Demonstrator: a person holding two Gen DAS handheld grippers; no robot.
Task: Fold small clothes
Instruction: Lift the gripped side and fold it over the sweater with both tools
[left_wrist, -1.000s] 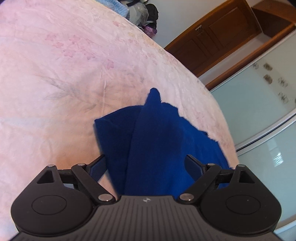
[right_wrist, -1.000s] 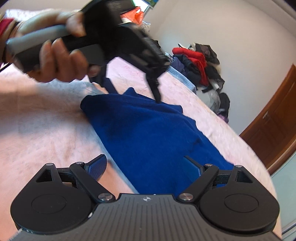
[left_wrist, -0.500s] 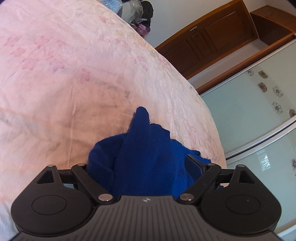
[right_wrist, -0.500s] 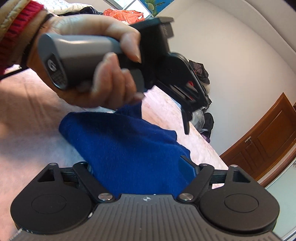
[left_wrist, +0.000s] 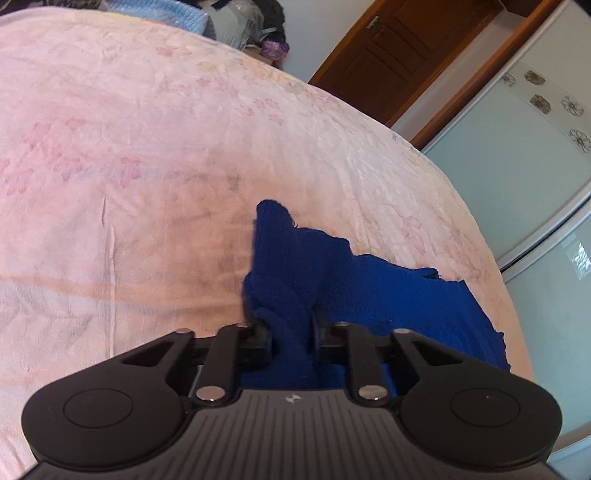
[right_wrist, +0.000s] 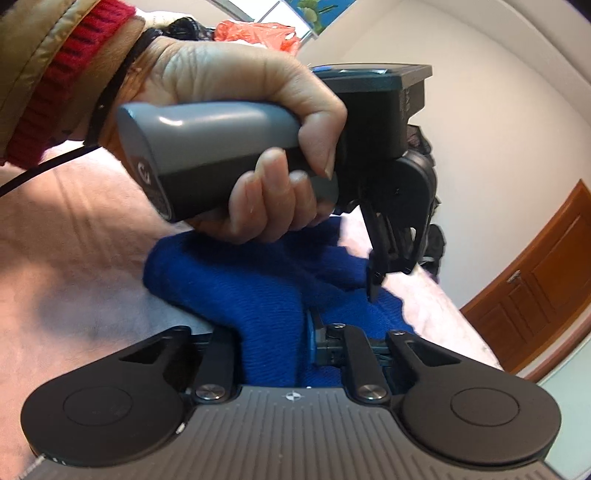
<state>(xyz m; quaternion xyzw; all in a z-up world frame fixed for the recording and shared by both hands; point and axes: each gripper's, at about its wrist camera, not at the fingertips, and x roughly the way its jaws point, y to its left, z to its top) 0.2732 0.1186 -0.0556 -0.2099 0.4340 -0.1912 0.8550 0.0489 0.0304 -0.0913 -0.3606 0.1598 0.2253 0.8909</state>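
Note:
A dark blue knitted garment (left_wrist: 332, 280) lies on the pink flowered bedspread (left_wrist: 147, 147). My left gripper (left_wrist: 291, 332) is shut on a bunched fold at the garment's near edge. In the right wrist view the same garment (right_wrist: 258, 288) lies under my right gripper (right_wrist: 273, 339), which is shut on a raised fold of it. The left gripper (right_wrist: 376, 284) also shows there, held in a hand just above the cloth, its fingers pinched on the far edge.
A pile of clothes (left_wrist: 240, 18) lies at the far end of the bed. A wooden door (left_wrist: 399, 55) and a glass wardrobe front (left_wrist: 535, 166) stand to the right. The bed's right edge (left_wrist: 491, 266) runs close to the garment.
Both grippers were open over the garment; both came down and closed on folds of it. The left hand moved closer in front of the right wrist camera.

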